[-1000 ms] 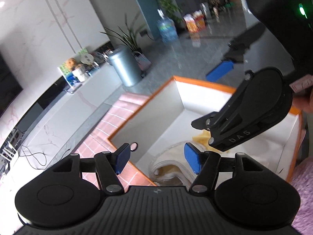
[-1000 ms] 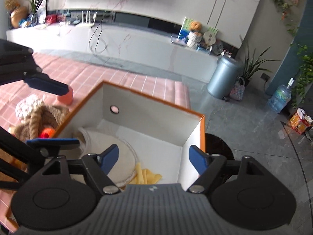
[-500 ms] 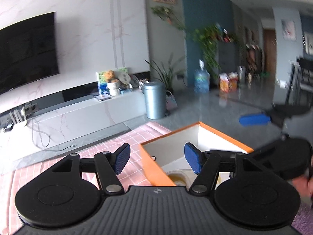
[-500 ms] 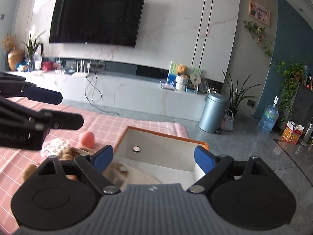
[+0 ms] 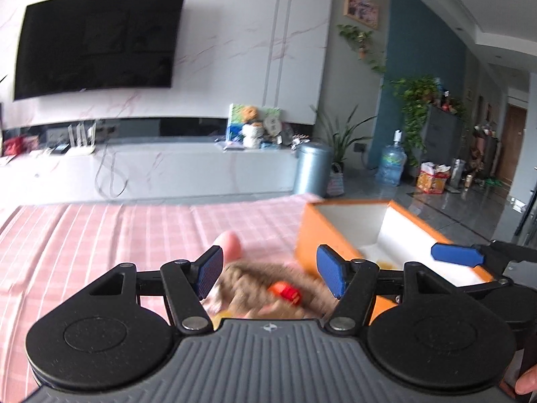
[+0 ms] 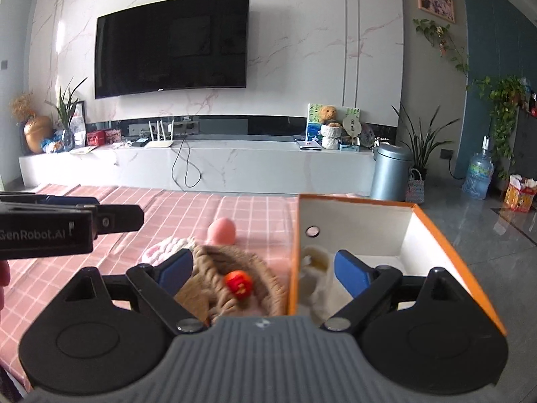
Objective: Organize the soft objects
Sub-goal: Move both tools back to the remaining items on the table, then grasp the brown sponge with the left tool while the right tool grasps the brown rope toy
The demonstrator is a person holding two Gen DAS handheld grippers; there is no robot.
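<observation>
Left gripper [image 5: 270,275]: jaws wide apart, nothing held; a blurred brown knit [image 5: 265,290] is seen below and beyond the blue pads [image 5: 209,273], untouched. Right gripper [image 6: 261,272]: jaws wide, nothing pinched; the box wall is framed between the fingers.

The knit, with a red bead [image 6: 238,283], lies on the pink cloth [image 6: 100,268] just beside the orange box [image 6: 453,245]. A pink ball [image 6: 221,230] sits behind it.

Shown only in the right view: a fluffy pink-white piece [image 6: 164,250] touching the knit, a cream item [image 6: 315,268] inside the box, and a round hole in its wall. Shown only in the left view: the right gripper's fingertip [image 5: 456,255] over the box, and a fingertip of the person at the lower right corner.
</observation>
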